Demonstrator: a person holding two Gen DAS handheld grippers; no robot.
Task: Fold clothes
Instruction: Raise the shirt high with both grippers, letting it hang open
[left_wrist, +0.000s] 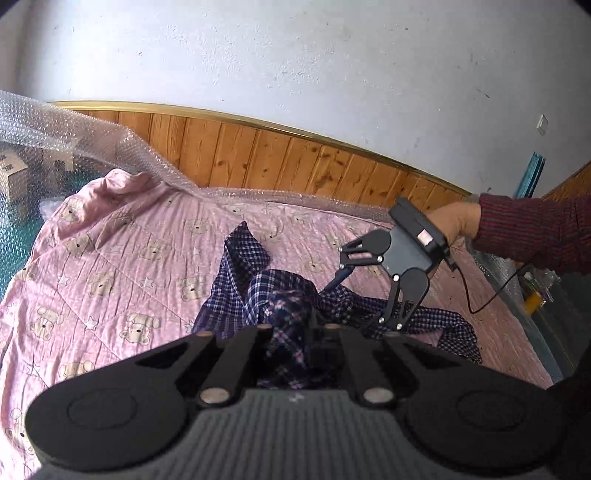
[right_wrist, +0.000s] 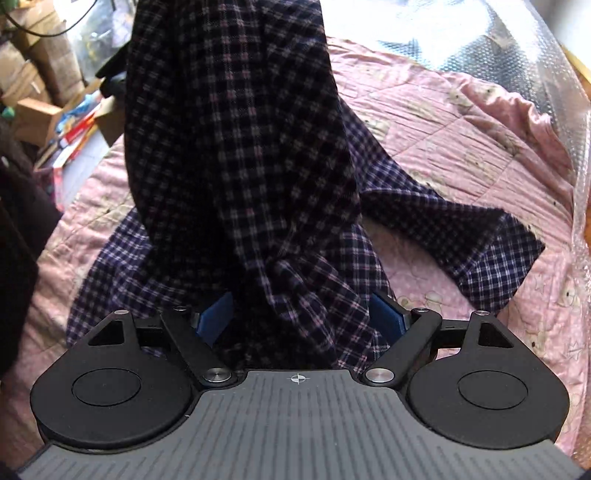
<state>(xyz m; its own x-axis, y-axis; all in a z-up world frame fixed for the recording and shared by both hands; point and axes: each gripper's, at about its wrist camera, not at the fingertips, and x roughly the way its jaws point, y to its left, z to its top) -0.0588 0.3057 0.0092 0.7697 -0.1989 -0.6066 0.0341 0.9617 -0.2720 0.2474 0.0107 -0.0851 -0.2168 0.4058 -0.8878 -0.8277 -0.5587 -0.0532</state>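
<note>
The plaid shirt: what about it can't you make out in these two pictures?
- Left gripper fingertips: left view, buried in the shirt.
- Right gripper pads: right view, cloth fills the gap, so the pinch point is hidden.
- Shirt top: right view, cut off by the upper edge.
</note>
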